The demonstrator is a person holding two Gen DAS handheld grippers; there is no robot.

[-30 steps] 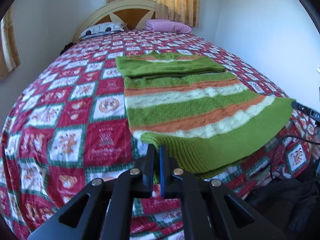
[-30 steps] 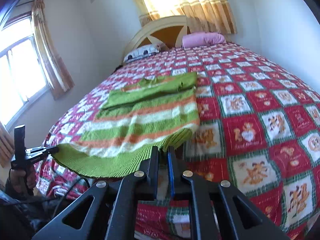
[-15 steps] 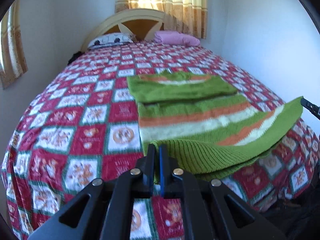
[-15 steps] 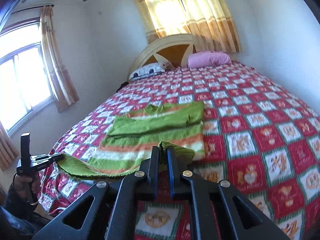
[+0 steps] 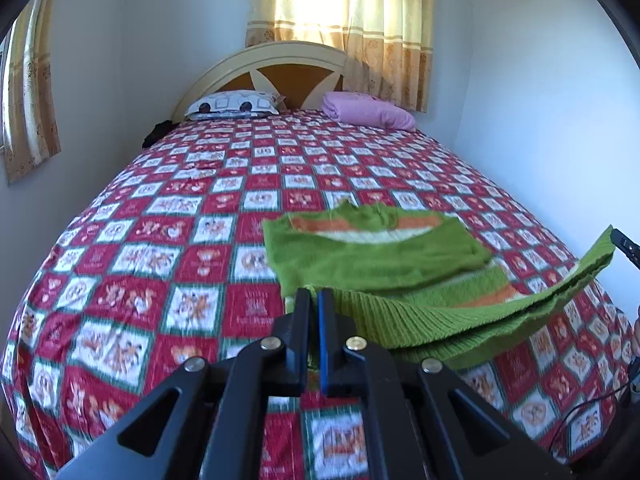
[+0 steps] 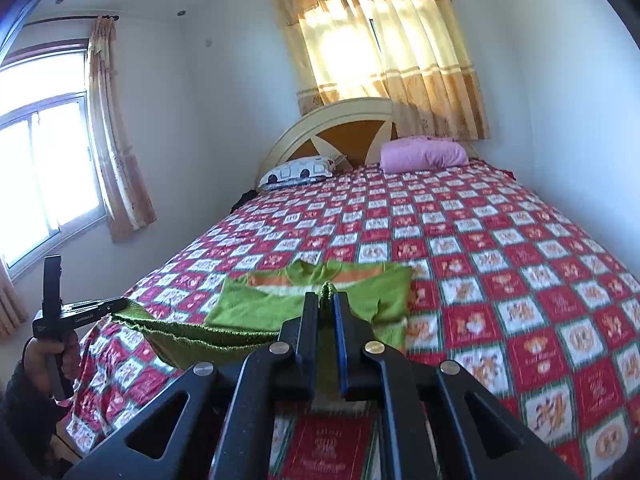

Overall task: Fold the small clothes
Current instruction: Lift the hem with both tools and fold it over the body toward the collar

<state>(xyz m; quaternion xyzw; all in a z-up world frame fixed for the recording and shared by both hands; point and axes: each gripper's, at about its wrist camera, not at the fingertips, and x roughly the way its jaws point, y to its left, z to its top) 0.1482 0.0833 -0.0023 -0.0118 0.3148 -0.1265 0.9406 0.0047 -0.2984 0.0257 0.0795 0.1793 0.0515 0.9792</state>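
Note:
A green knit sweater with orange and cream stripes lies on the bed, sleeves folded in and collar towards the headboard. Its ribbed hem is lifted off the bedspread and stretched between both grippers. My left gripper is shut on the hem's left corner. The right gripper shows at the right edge, pinching the other corner. In the right wrist view my right gripper is shut, with green knit poking out between its fingers. Across the sweater, the left gripper holds the hem in a person's hand.
The bed carries a red, white and green chequered bedspread. A patterned pillow and a pink pillow lie by the arched headboard. White walls stand close on both sides. A dark cable hangs at the bed's near right corner.
Both grippers have risen and moved towards the headboard with the hem. The hem has left the bed's near edge and now hangs over the sweater's lower stripes.

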